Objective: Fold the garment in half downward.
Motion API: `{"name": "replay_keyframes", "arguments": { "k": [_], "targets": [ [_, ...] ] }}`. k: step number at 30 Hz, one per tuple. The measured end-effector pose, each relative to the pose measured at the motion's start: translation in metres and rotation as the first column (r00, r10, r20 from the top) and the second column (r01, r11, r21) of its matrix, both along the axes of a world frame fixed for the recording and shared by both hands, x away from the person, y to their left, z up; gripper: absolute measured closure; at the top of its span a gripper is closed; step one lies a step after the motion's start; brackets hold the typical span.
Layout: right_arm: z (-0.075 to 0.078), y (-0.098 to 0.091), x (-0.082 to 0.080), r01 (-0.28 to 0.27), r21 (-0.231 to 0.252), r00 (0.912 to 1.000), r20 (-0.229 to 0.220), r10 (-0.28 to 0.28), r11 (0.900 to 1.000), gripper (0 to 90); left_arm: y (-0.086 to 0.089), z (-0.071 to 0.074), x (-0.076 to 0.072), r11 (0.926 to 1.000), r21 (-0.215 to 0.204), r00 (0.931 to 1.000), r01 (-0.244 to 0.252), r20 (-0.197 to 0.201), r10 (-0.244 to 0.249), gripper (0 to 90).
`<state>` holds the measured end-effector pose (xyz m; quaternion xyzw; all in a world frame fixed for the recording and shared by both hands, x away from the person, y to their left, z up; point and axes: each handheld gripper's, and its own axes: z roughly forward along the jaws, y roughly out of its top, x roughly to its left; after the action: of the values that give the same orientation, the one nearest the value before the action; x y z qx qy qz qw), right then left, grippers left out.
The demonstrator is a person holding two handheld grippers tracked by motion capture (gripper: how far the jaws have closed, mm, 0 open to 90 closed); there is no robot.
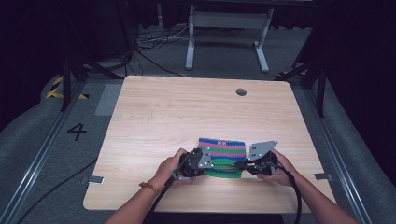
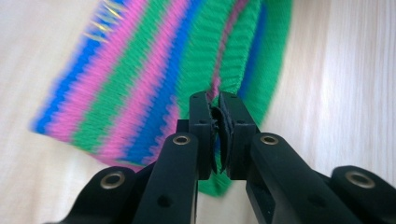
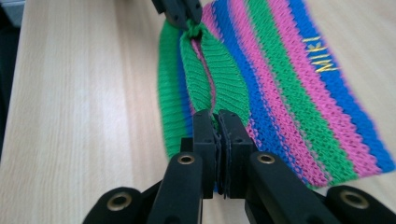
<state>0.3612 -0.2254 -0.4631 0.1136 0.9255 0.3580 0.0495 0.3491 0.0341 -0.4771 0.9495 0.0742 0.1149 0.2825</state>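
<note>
Both grippers, left gripper point(image 2: 219, 100) and right gripper point(image 3: 217, 116), pinch the near green edge of the striped knit cloth point(image 1: 224, 148) at opposite ends, apparently to lift and fold it on the table point(image 1: 187, 112).

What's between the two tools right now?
A raised fold of the striped knit cloth spans from the right tool to the left tool, both pinching it; clearest in the right gripper view.
</note>
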Motion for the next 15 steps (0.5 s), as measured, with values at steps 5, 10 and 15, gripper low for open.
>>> {"name": "replay_keyframes", "arguments": {
  "k": [5, 10, 15],
  "targets": [
    [-0.016, 0.008, -0.002, -0.042, -0.048, 0.9978, -0.053, 0.039, 0.9980, 86.9, 0.004, -0.004, 0.001, 0.9994, -0.033, 0.9996, 0.001, -0.029, -0.002, 81.2],
    [-0.017, 0.005, 0.002, -0.030, -0.050, 0.9984, -0.049, 0.028, 0.9983, 86.7, 0.006, -0.007, 0.002, 0.9980, -0.061, 0.9989, -0.014, -0.045, 0.011, 79.1],
    [-0.018, 0.003, 0.008, 0.007, -0.068, 0.9997, 0.023, -0.006, 0.9977, 86.6, 0.001, -0.012, 0.010, 0.9947, -0.071, 0.9964, -0.074, 0.034, 0.077, 77.6]
  ]
}}
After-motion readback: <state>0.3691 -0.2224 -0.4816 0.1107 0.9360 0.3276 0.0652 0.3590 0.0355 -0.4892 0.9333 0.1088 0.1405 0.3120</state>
